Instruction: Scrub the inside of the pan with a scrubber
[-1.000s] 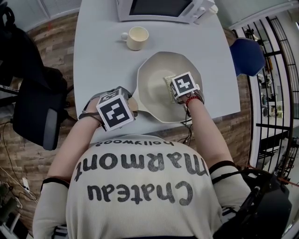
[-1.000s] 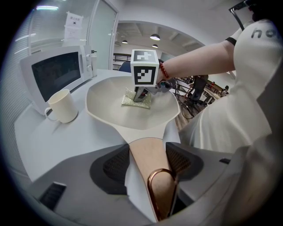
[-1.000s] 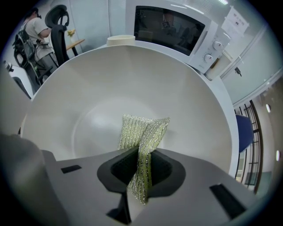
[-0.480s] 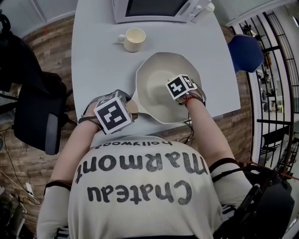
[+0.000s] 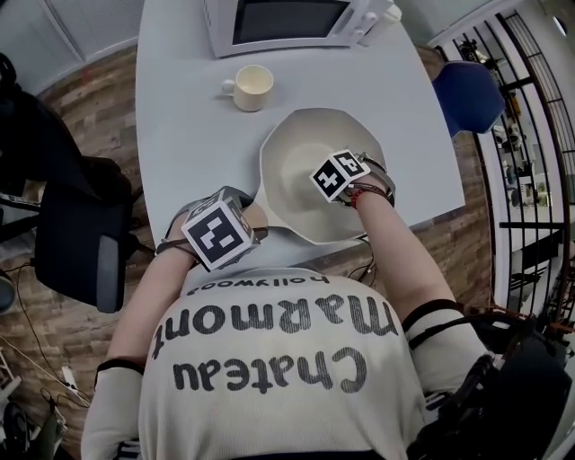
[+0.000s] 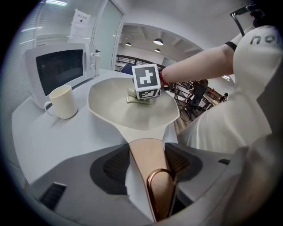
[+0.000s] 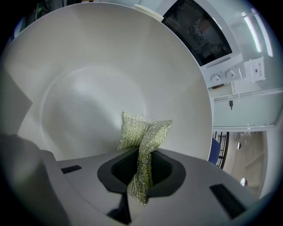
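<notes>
Right tool (image 7: pixel 140 173) clamped on a scrubber (image 7: pixel 143 131): yellow-green glittery mesh, pinched into a fold between the pads, free corners fanning out ahead and touching the inside of the pan (image 7: pixel 101 75). Pan cream-white, smooth, wide and shallow, rim drawn out to a pouring lip, lying on the pale desk (image 5: pixel 180 135) near its front edge. Left tool (image 6: pixel 147 161) with jaws just closing in, pads against both sides of the tan handle (image 6: pixel 146 152), copper hanging loop at its end. Beyond the pan, a cream mug (image 5: pixel 251 87) and a white microwave (image 5: pixel 278 22).
</notes>
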### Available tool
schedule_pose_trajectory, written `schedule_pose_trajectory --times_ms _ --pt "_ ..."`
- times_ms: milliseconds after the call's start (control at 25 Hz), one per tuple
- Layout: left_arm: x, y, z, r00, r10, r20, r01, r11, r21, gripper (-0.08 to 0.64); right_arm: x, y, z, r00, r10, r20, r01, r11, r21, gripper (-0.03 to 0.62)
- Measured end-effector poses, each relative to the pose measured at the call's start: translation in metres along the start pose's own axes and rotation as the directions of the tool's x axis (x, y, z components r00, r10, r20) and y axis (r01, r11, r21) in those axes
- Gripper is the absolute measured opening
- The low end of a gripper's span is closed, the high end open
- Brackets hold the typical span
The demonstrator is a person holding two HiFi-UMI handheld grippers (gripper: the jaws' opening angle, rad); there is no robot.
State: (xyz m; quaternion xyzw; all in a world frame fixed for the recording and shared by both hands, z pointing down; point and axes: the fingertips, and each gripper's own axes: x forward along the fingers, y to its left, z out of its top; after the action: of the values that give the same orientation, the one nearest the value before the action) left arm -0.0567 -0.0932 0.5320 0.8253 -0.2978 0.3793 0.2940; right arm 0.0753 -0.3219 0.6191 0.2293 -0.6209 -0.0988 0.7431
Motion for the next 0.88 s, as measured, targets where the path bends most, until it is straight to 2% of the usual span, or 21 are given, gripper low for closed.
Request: schedule_pose_trajectory --times_ms 440,720,880 --pt "0.000 -0.001 0.001 1.000 0.001 0.010 -0.001 1.000 -0.004 0.253 -0.010 -0.031 -0.006 0.989 -0.142 0.047 0.144 0.989 -0.026 0.051" --pt "0.000 -0.001 0.002 1.000 0.011 0.007 -0.011 1.000 -0.001 0.253 -0.018 -0.048 -0.012 0.982 -0.179 0.062 0.180 0.984 -0.012 0.052" --pt "-0.001 -0.002 0.002 1.000 0.016 0.008 -0.017 1.000 0.002 0.253 -0.026 -0.057 -0.016 0.982 -0.172 0.081 0.168 0.985 0.045 0.052"
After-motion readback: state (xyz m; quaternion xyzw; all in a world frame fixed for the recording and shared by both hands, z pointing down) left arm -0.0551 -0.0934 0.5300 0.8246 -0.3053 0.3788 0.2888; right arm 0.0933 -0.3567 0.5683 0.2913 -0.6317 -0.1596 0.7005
